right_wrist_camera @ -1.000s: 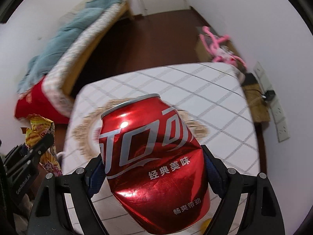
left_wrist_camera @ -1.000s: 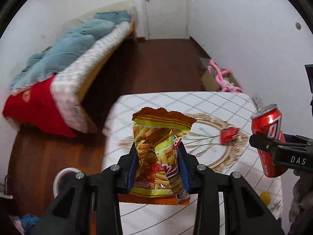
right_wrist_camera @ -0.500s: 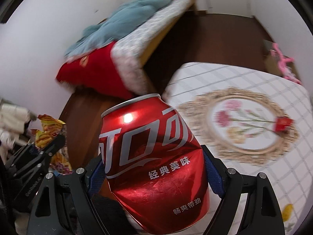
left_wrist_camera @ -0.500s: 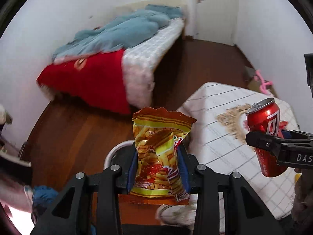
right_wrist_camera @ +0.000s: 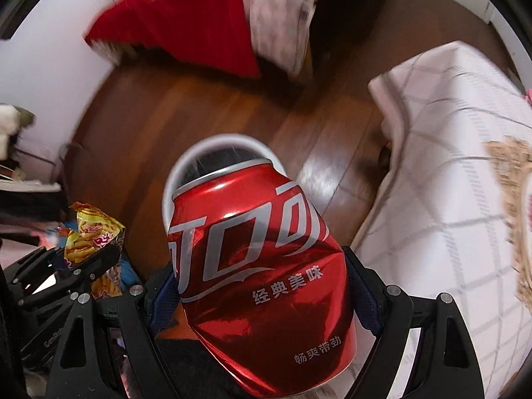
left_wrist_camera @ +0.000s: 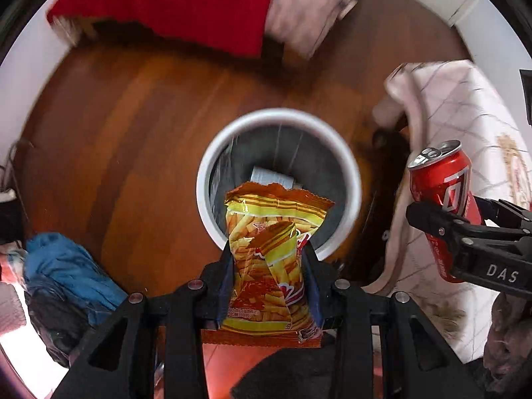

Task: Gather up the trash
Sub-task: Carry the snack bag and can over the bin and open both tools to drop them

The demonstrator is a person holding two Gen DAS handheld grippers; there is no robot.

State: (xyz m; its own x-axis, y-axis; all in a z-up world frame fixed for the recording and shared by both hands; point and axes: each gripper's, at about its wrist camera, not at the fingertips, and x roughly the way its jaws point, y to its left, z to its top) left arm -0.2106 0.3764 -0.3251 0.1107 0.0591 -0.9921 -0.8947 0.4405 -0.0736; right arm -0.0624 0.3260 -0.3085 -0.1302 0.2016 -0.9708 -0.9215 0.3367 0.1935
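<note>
The left gripper points almost straight down and is clenched on a torn yellow-and-orange snack bag, its pads pinching the bag's lower half while the ripped top stands free ahead of the fingers. Directly beyond that bag sits the white-rimmed trash bin on the wooden floor — its dark liner already holds at least one pale scrap, though what it is cannot be made out.

To the right of the left gripper, the right gripper grasps a dented red soda can across its body, jaws spread wide around it. From the right wrist view the can's top covers most of the bin's mouth, so the bin lies just ahead of and below the can.

The counter, draped in a checked cloth, stands off to the right of both grippers.

As a judgement: both pieces are picked up and carried over the bin, so the collecting is largely done — what remains is releasing each one so that it drops inside the rim, then returning for whatever may be left on the counter, which these views do not show fully.
</note>
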